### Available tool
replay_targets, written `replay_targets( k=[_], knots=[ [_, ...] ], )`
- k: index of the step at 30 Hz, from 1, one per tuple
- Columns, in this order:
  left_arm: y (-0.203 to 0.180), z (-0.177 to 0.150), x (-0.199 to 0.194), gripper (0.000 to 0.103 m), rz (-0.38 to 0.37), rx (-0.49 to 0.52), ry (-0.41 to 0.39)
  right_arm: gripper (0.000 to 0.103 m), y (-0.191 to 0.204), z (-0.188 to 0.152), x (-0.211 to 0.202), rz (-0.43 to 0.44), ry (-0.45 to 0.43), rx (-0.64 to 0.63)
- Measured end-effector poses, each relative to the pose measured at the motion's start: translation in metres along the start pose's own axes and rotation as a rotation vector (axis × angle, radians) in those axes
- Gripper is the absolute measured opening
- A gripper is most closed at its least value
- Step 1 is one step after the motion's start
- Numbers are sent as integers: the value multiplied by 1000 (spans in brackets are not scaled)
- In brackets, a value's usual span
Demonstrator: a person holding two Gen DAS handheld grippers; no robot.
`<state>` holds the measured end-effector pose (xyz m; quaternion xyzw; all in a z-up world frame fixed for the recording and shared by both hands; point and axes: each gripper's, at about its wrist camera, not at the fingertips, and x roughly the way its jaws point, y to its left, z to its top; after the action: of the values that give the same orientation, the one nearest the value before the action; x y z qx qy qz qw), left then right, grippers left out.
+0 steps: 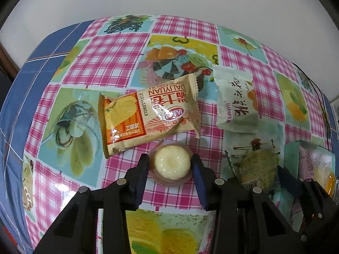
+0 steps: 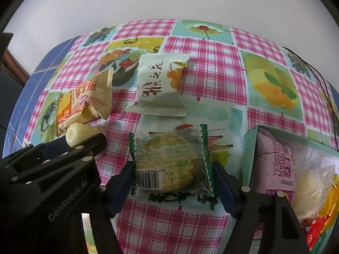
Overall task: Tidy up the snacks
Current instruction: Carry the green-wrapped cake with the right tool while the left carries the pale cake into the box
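A pale yellow jelly cup [image 1: 171,165] stands on the patterned tablecloth [image 1: 101,67], and my left gripper [image 1: 171,169] is shut on it, a pad against each side of its rim. The same cup [image 2: 74,134] shows at the left of the right wrist view. A clear, green-edged cracker packet [image 2: 169,163] lies flat between the fingers of my right gripper [image 2: 173,177]. Its pads stand at the packet's crimped edges, and the wrapper shows no squeeze. Beyond lie an orange Swiss roll packet [image 1: 148,114] and a white-green packet [image 1: 235,101].
A mint-green box [image 2: 250,144] at the right holds a pink Swiss roll packet [image 2: 273,160] and other wrapped snacks. A black cable [image 2: 324,89] runs along the table's right edge. A white wall stands behind the table. Blue cloth [image 1: 21,97] hangs at the left.
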<state>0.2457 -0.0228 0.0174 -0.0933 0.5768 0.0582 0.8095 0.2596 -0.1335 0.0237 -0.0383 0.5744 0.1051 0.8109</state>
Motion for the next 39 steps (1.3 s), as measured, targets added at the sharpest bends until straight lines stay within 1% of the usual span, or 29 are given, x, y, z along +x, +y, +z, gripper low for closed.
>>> replay_targets(
  k=[1, 2, 6, 7, 16, 22, 28, 32, 37, 39],
  knots=[
    [0, 0, -1, 38, -7, -4, -1, 73, -1, 0, 0, 0, 1, 1],
    [1, 1, -3, 39, -17, -8, -5, 68, -1, 0, 0, 2, 1, 3],
    [-1, 1, -5, 39, -31, -15, -2, 66, -2, -1, -4, 18, 0, 21],
    [0, 2, -5, 39, -36, -19, -1, 58, -2, -1, -4, 17, 0, 20],
    [10, 9, -21, 39, -56, -33, -33, 57, -5, 1, -14, 43, -3, 36],
    [10, 17, -53, 39, -57, -29, -104, 57, -6, 4, -42, 48, -53, 36],
    [5, 20, -78, 39, -62, -19, -155, 57, -15, 6, -63, 43, -77, 52],
    [-9, 20, -87, 39, -71, 1, -176, 57, -31, 9, -72, 39, -82, 78],
    [-35, 19, -100, 39, -111, 40, -195, 57, -69, 7, -84, 2, -88, 134],
    [-48, 19, -104, 39, -123, 59, -199, 57, -92, 3, -90, -14, -92, 173]
  ],
)
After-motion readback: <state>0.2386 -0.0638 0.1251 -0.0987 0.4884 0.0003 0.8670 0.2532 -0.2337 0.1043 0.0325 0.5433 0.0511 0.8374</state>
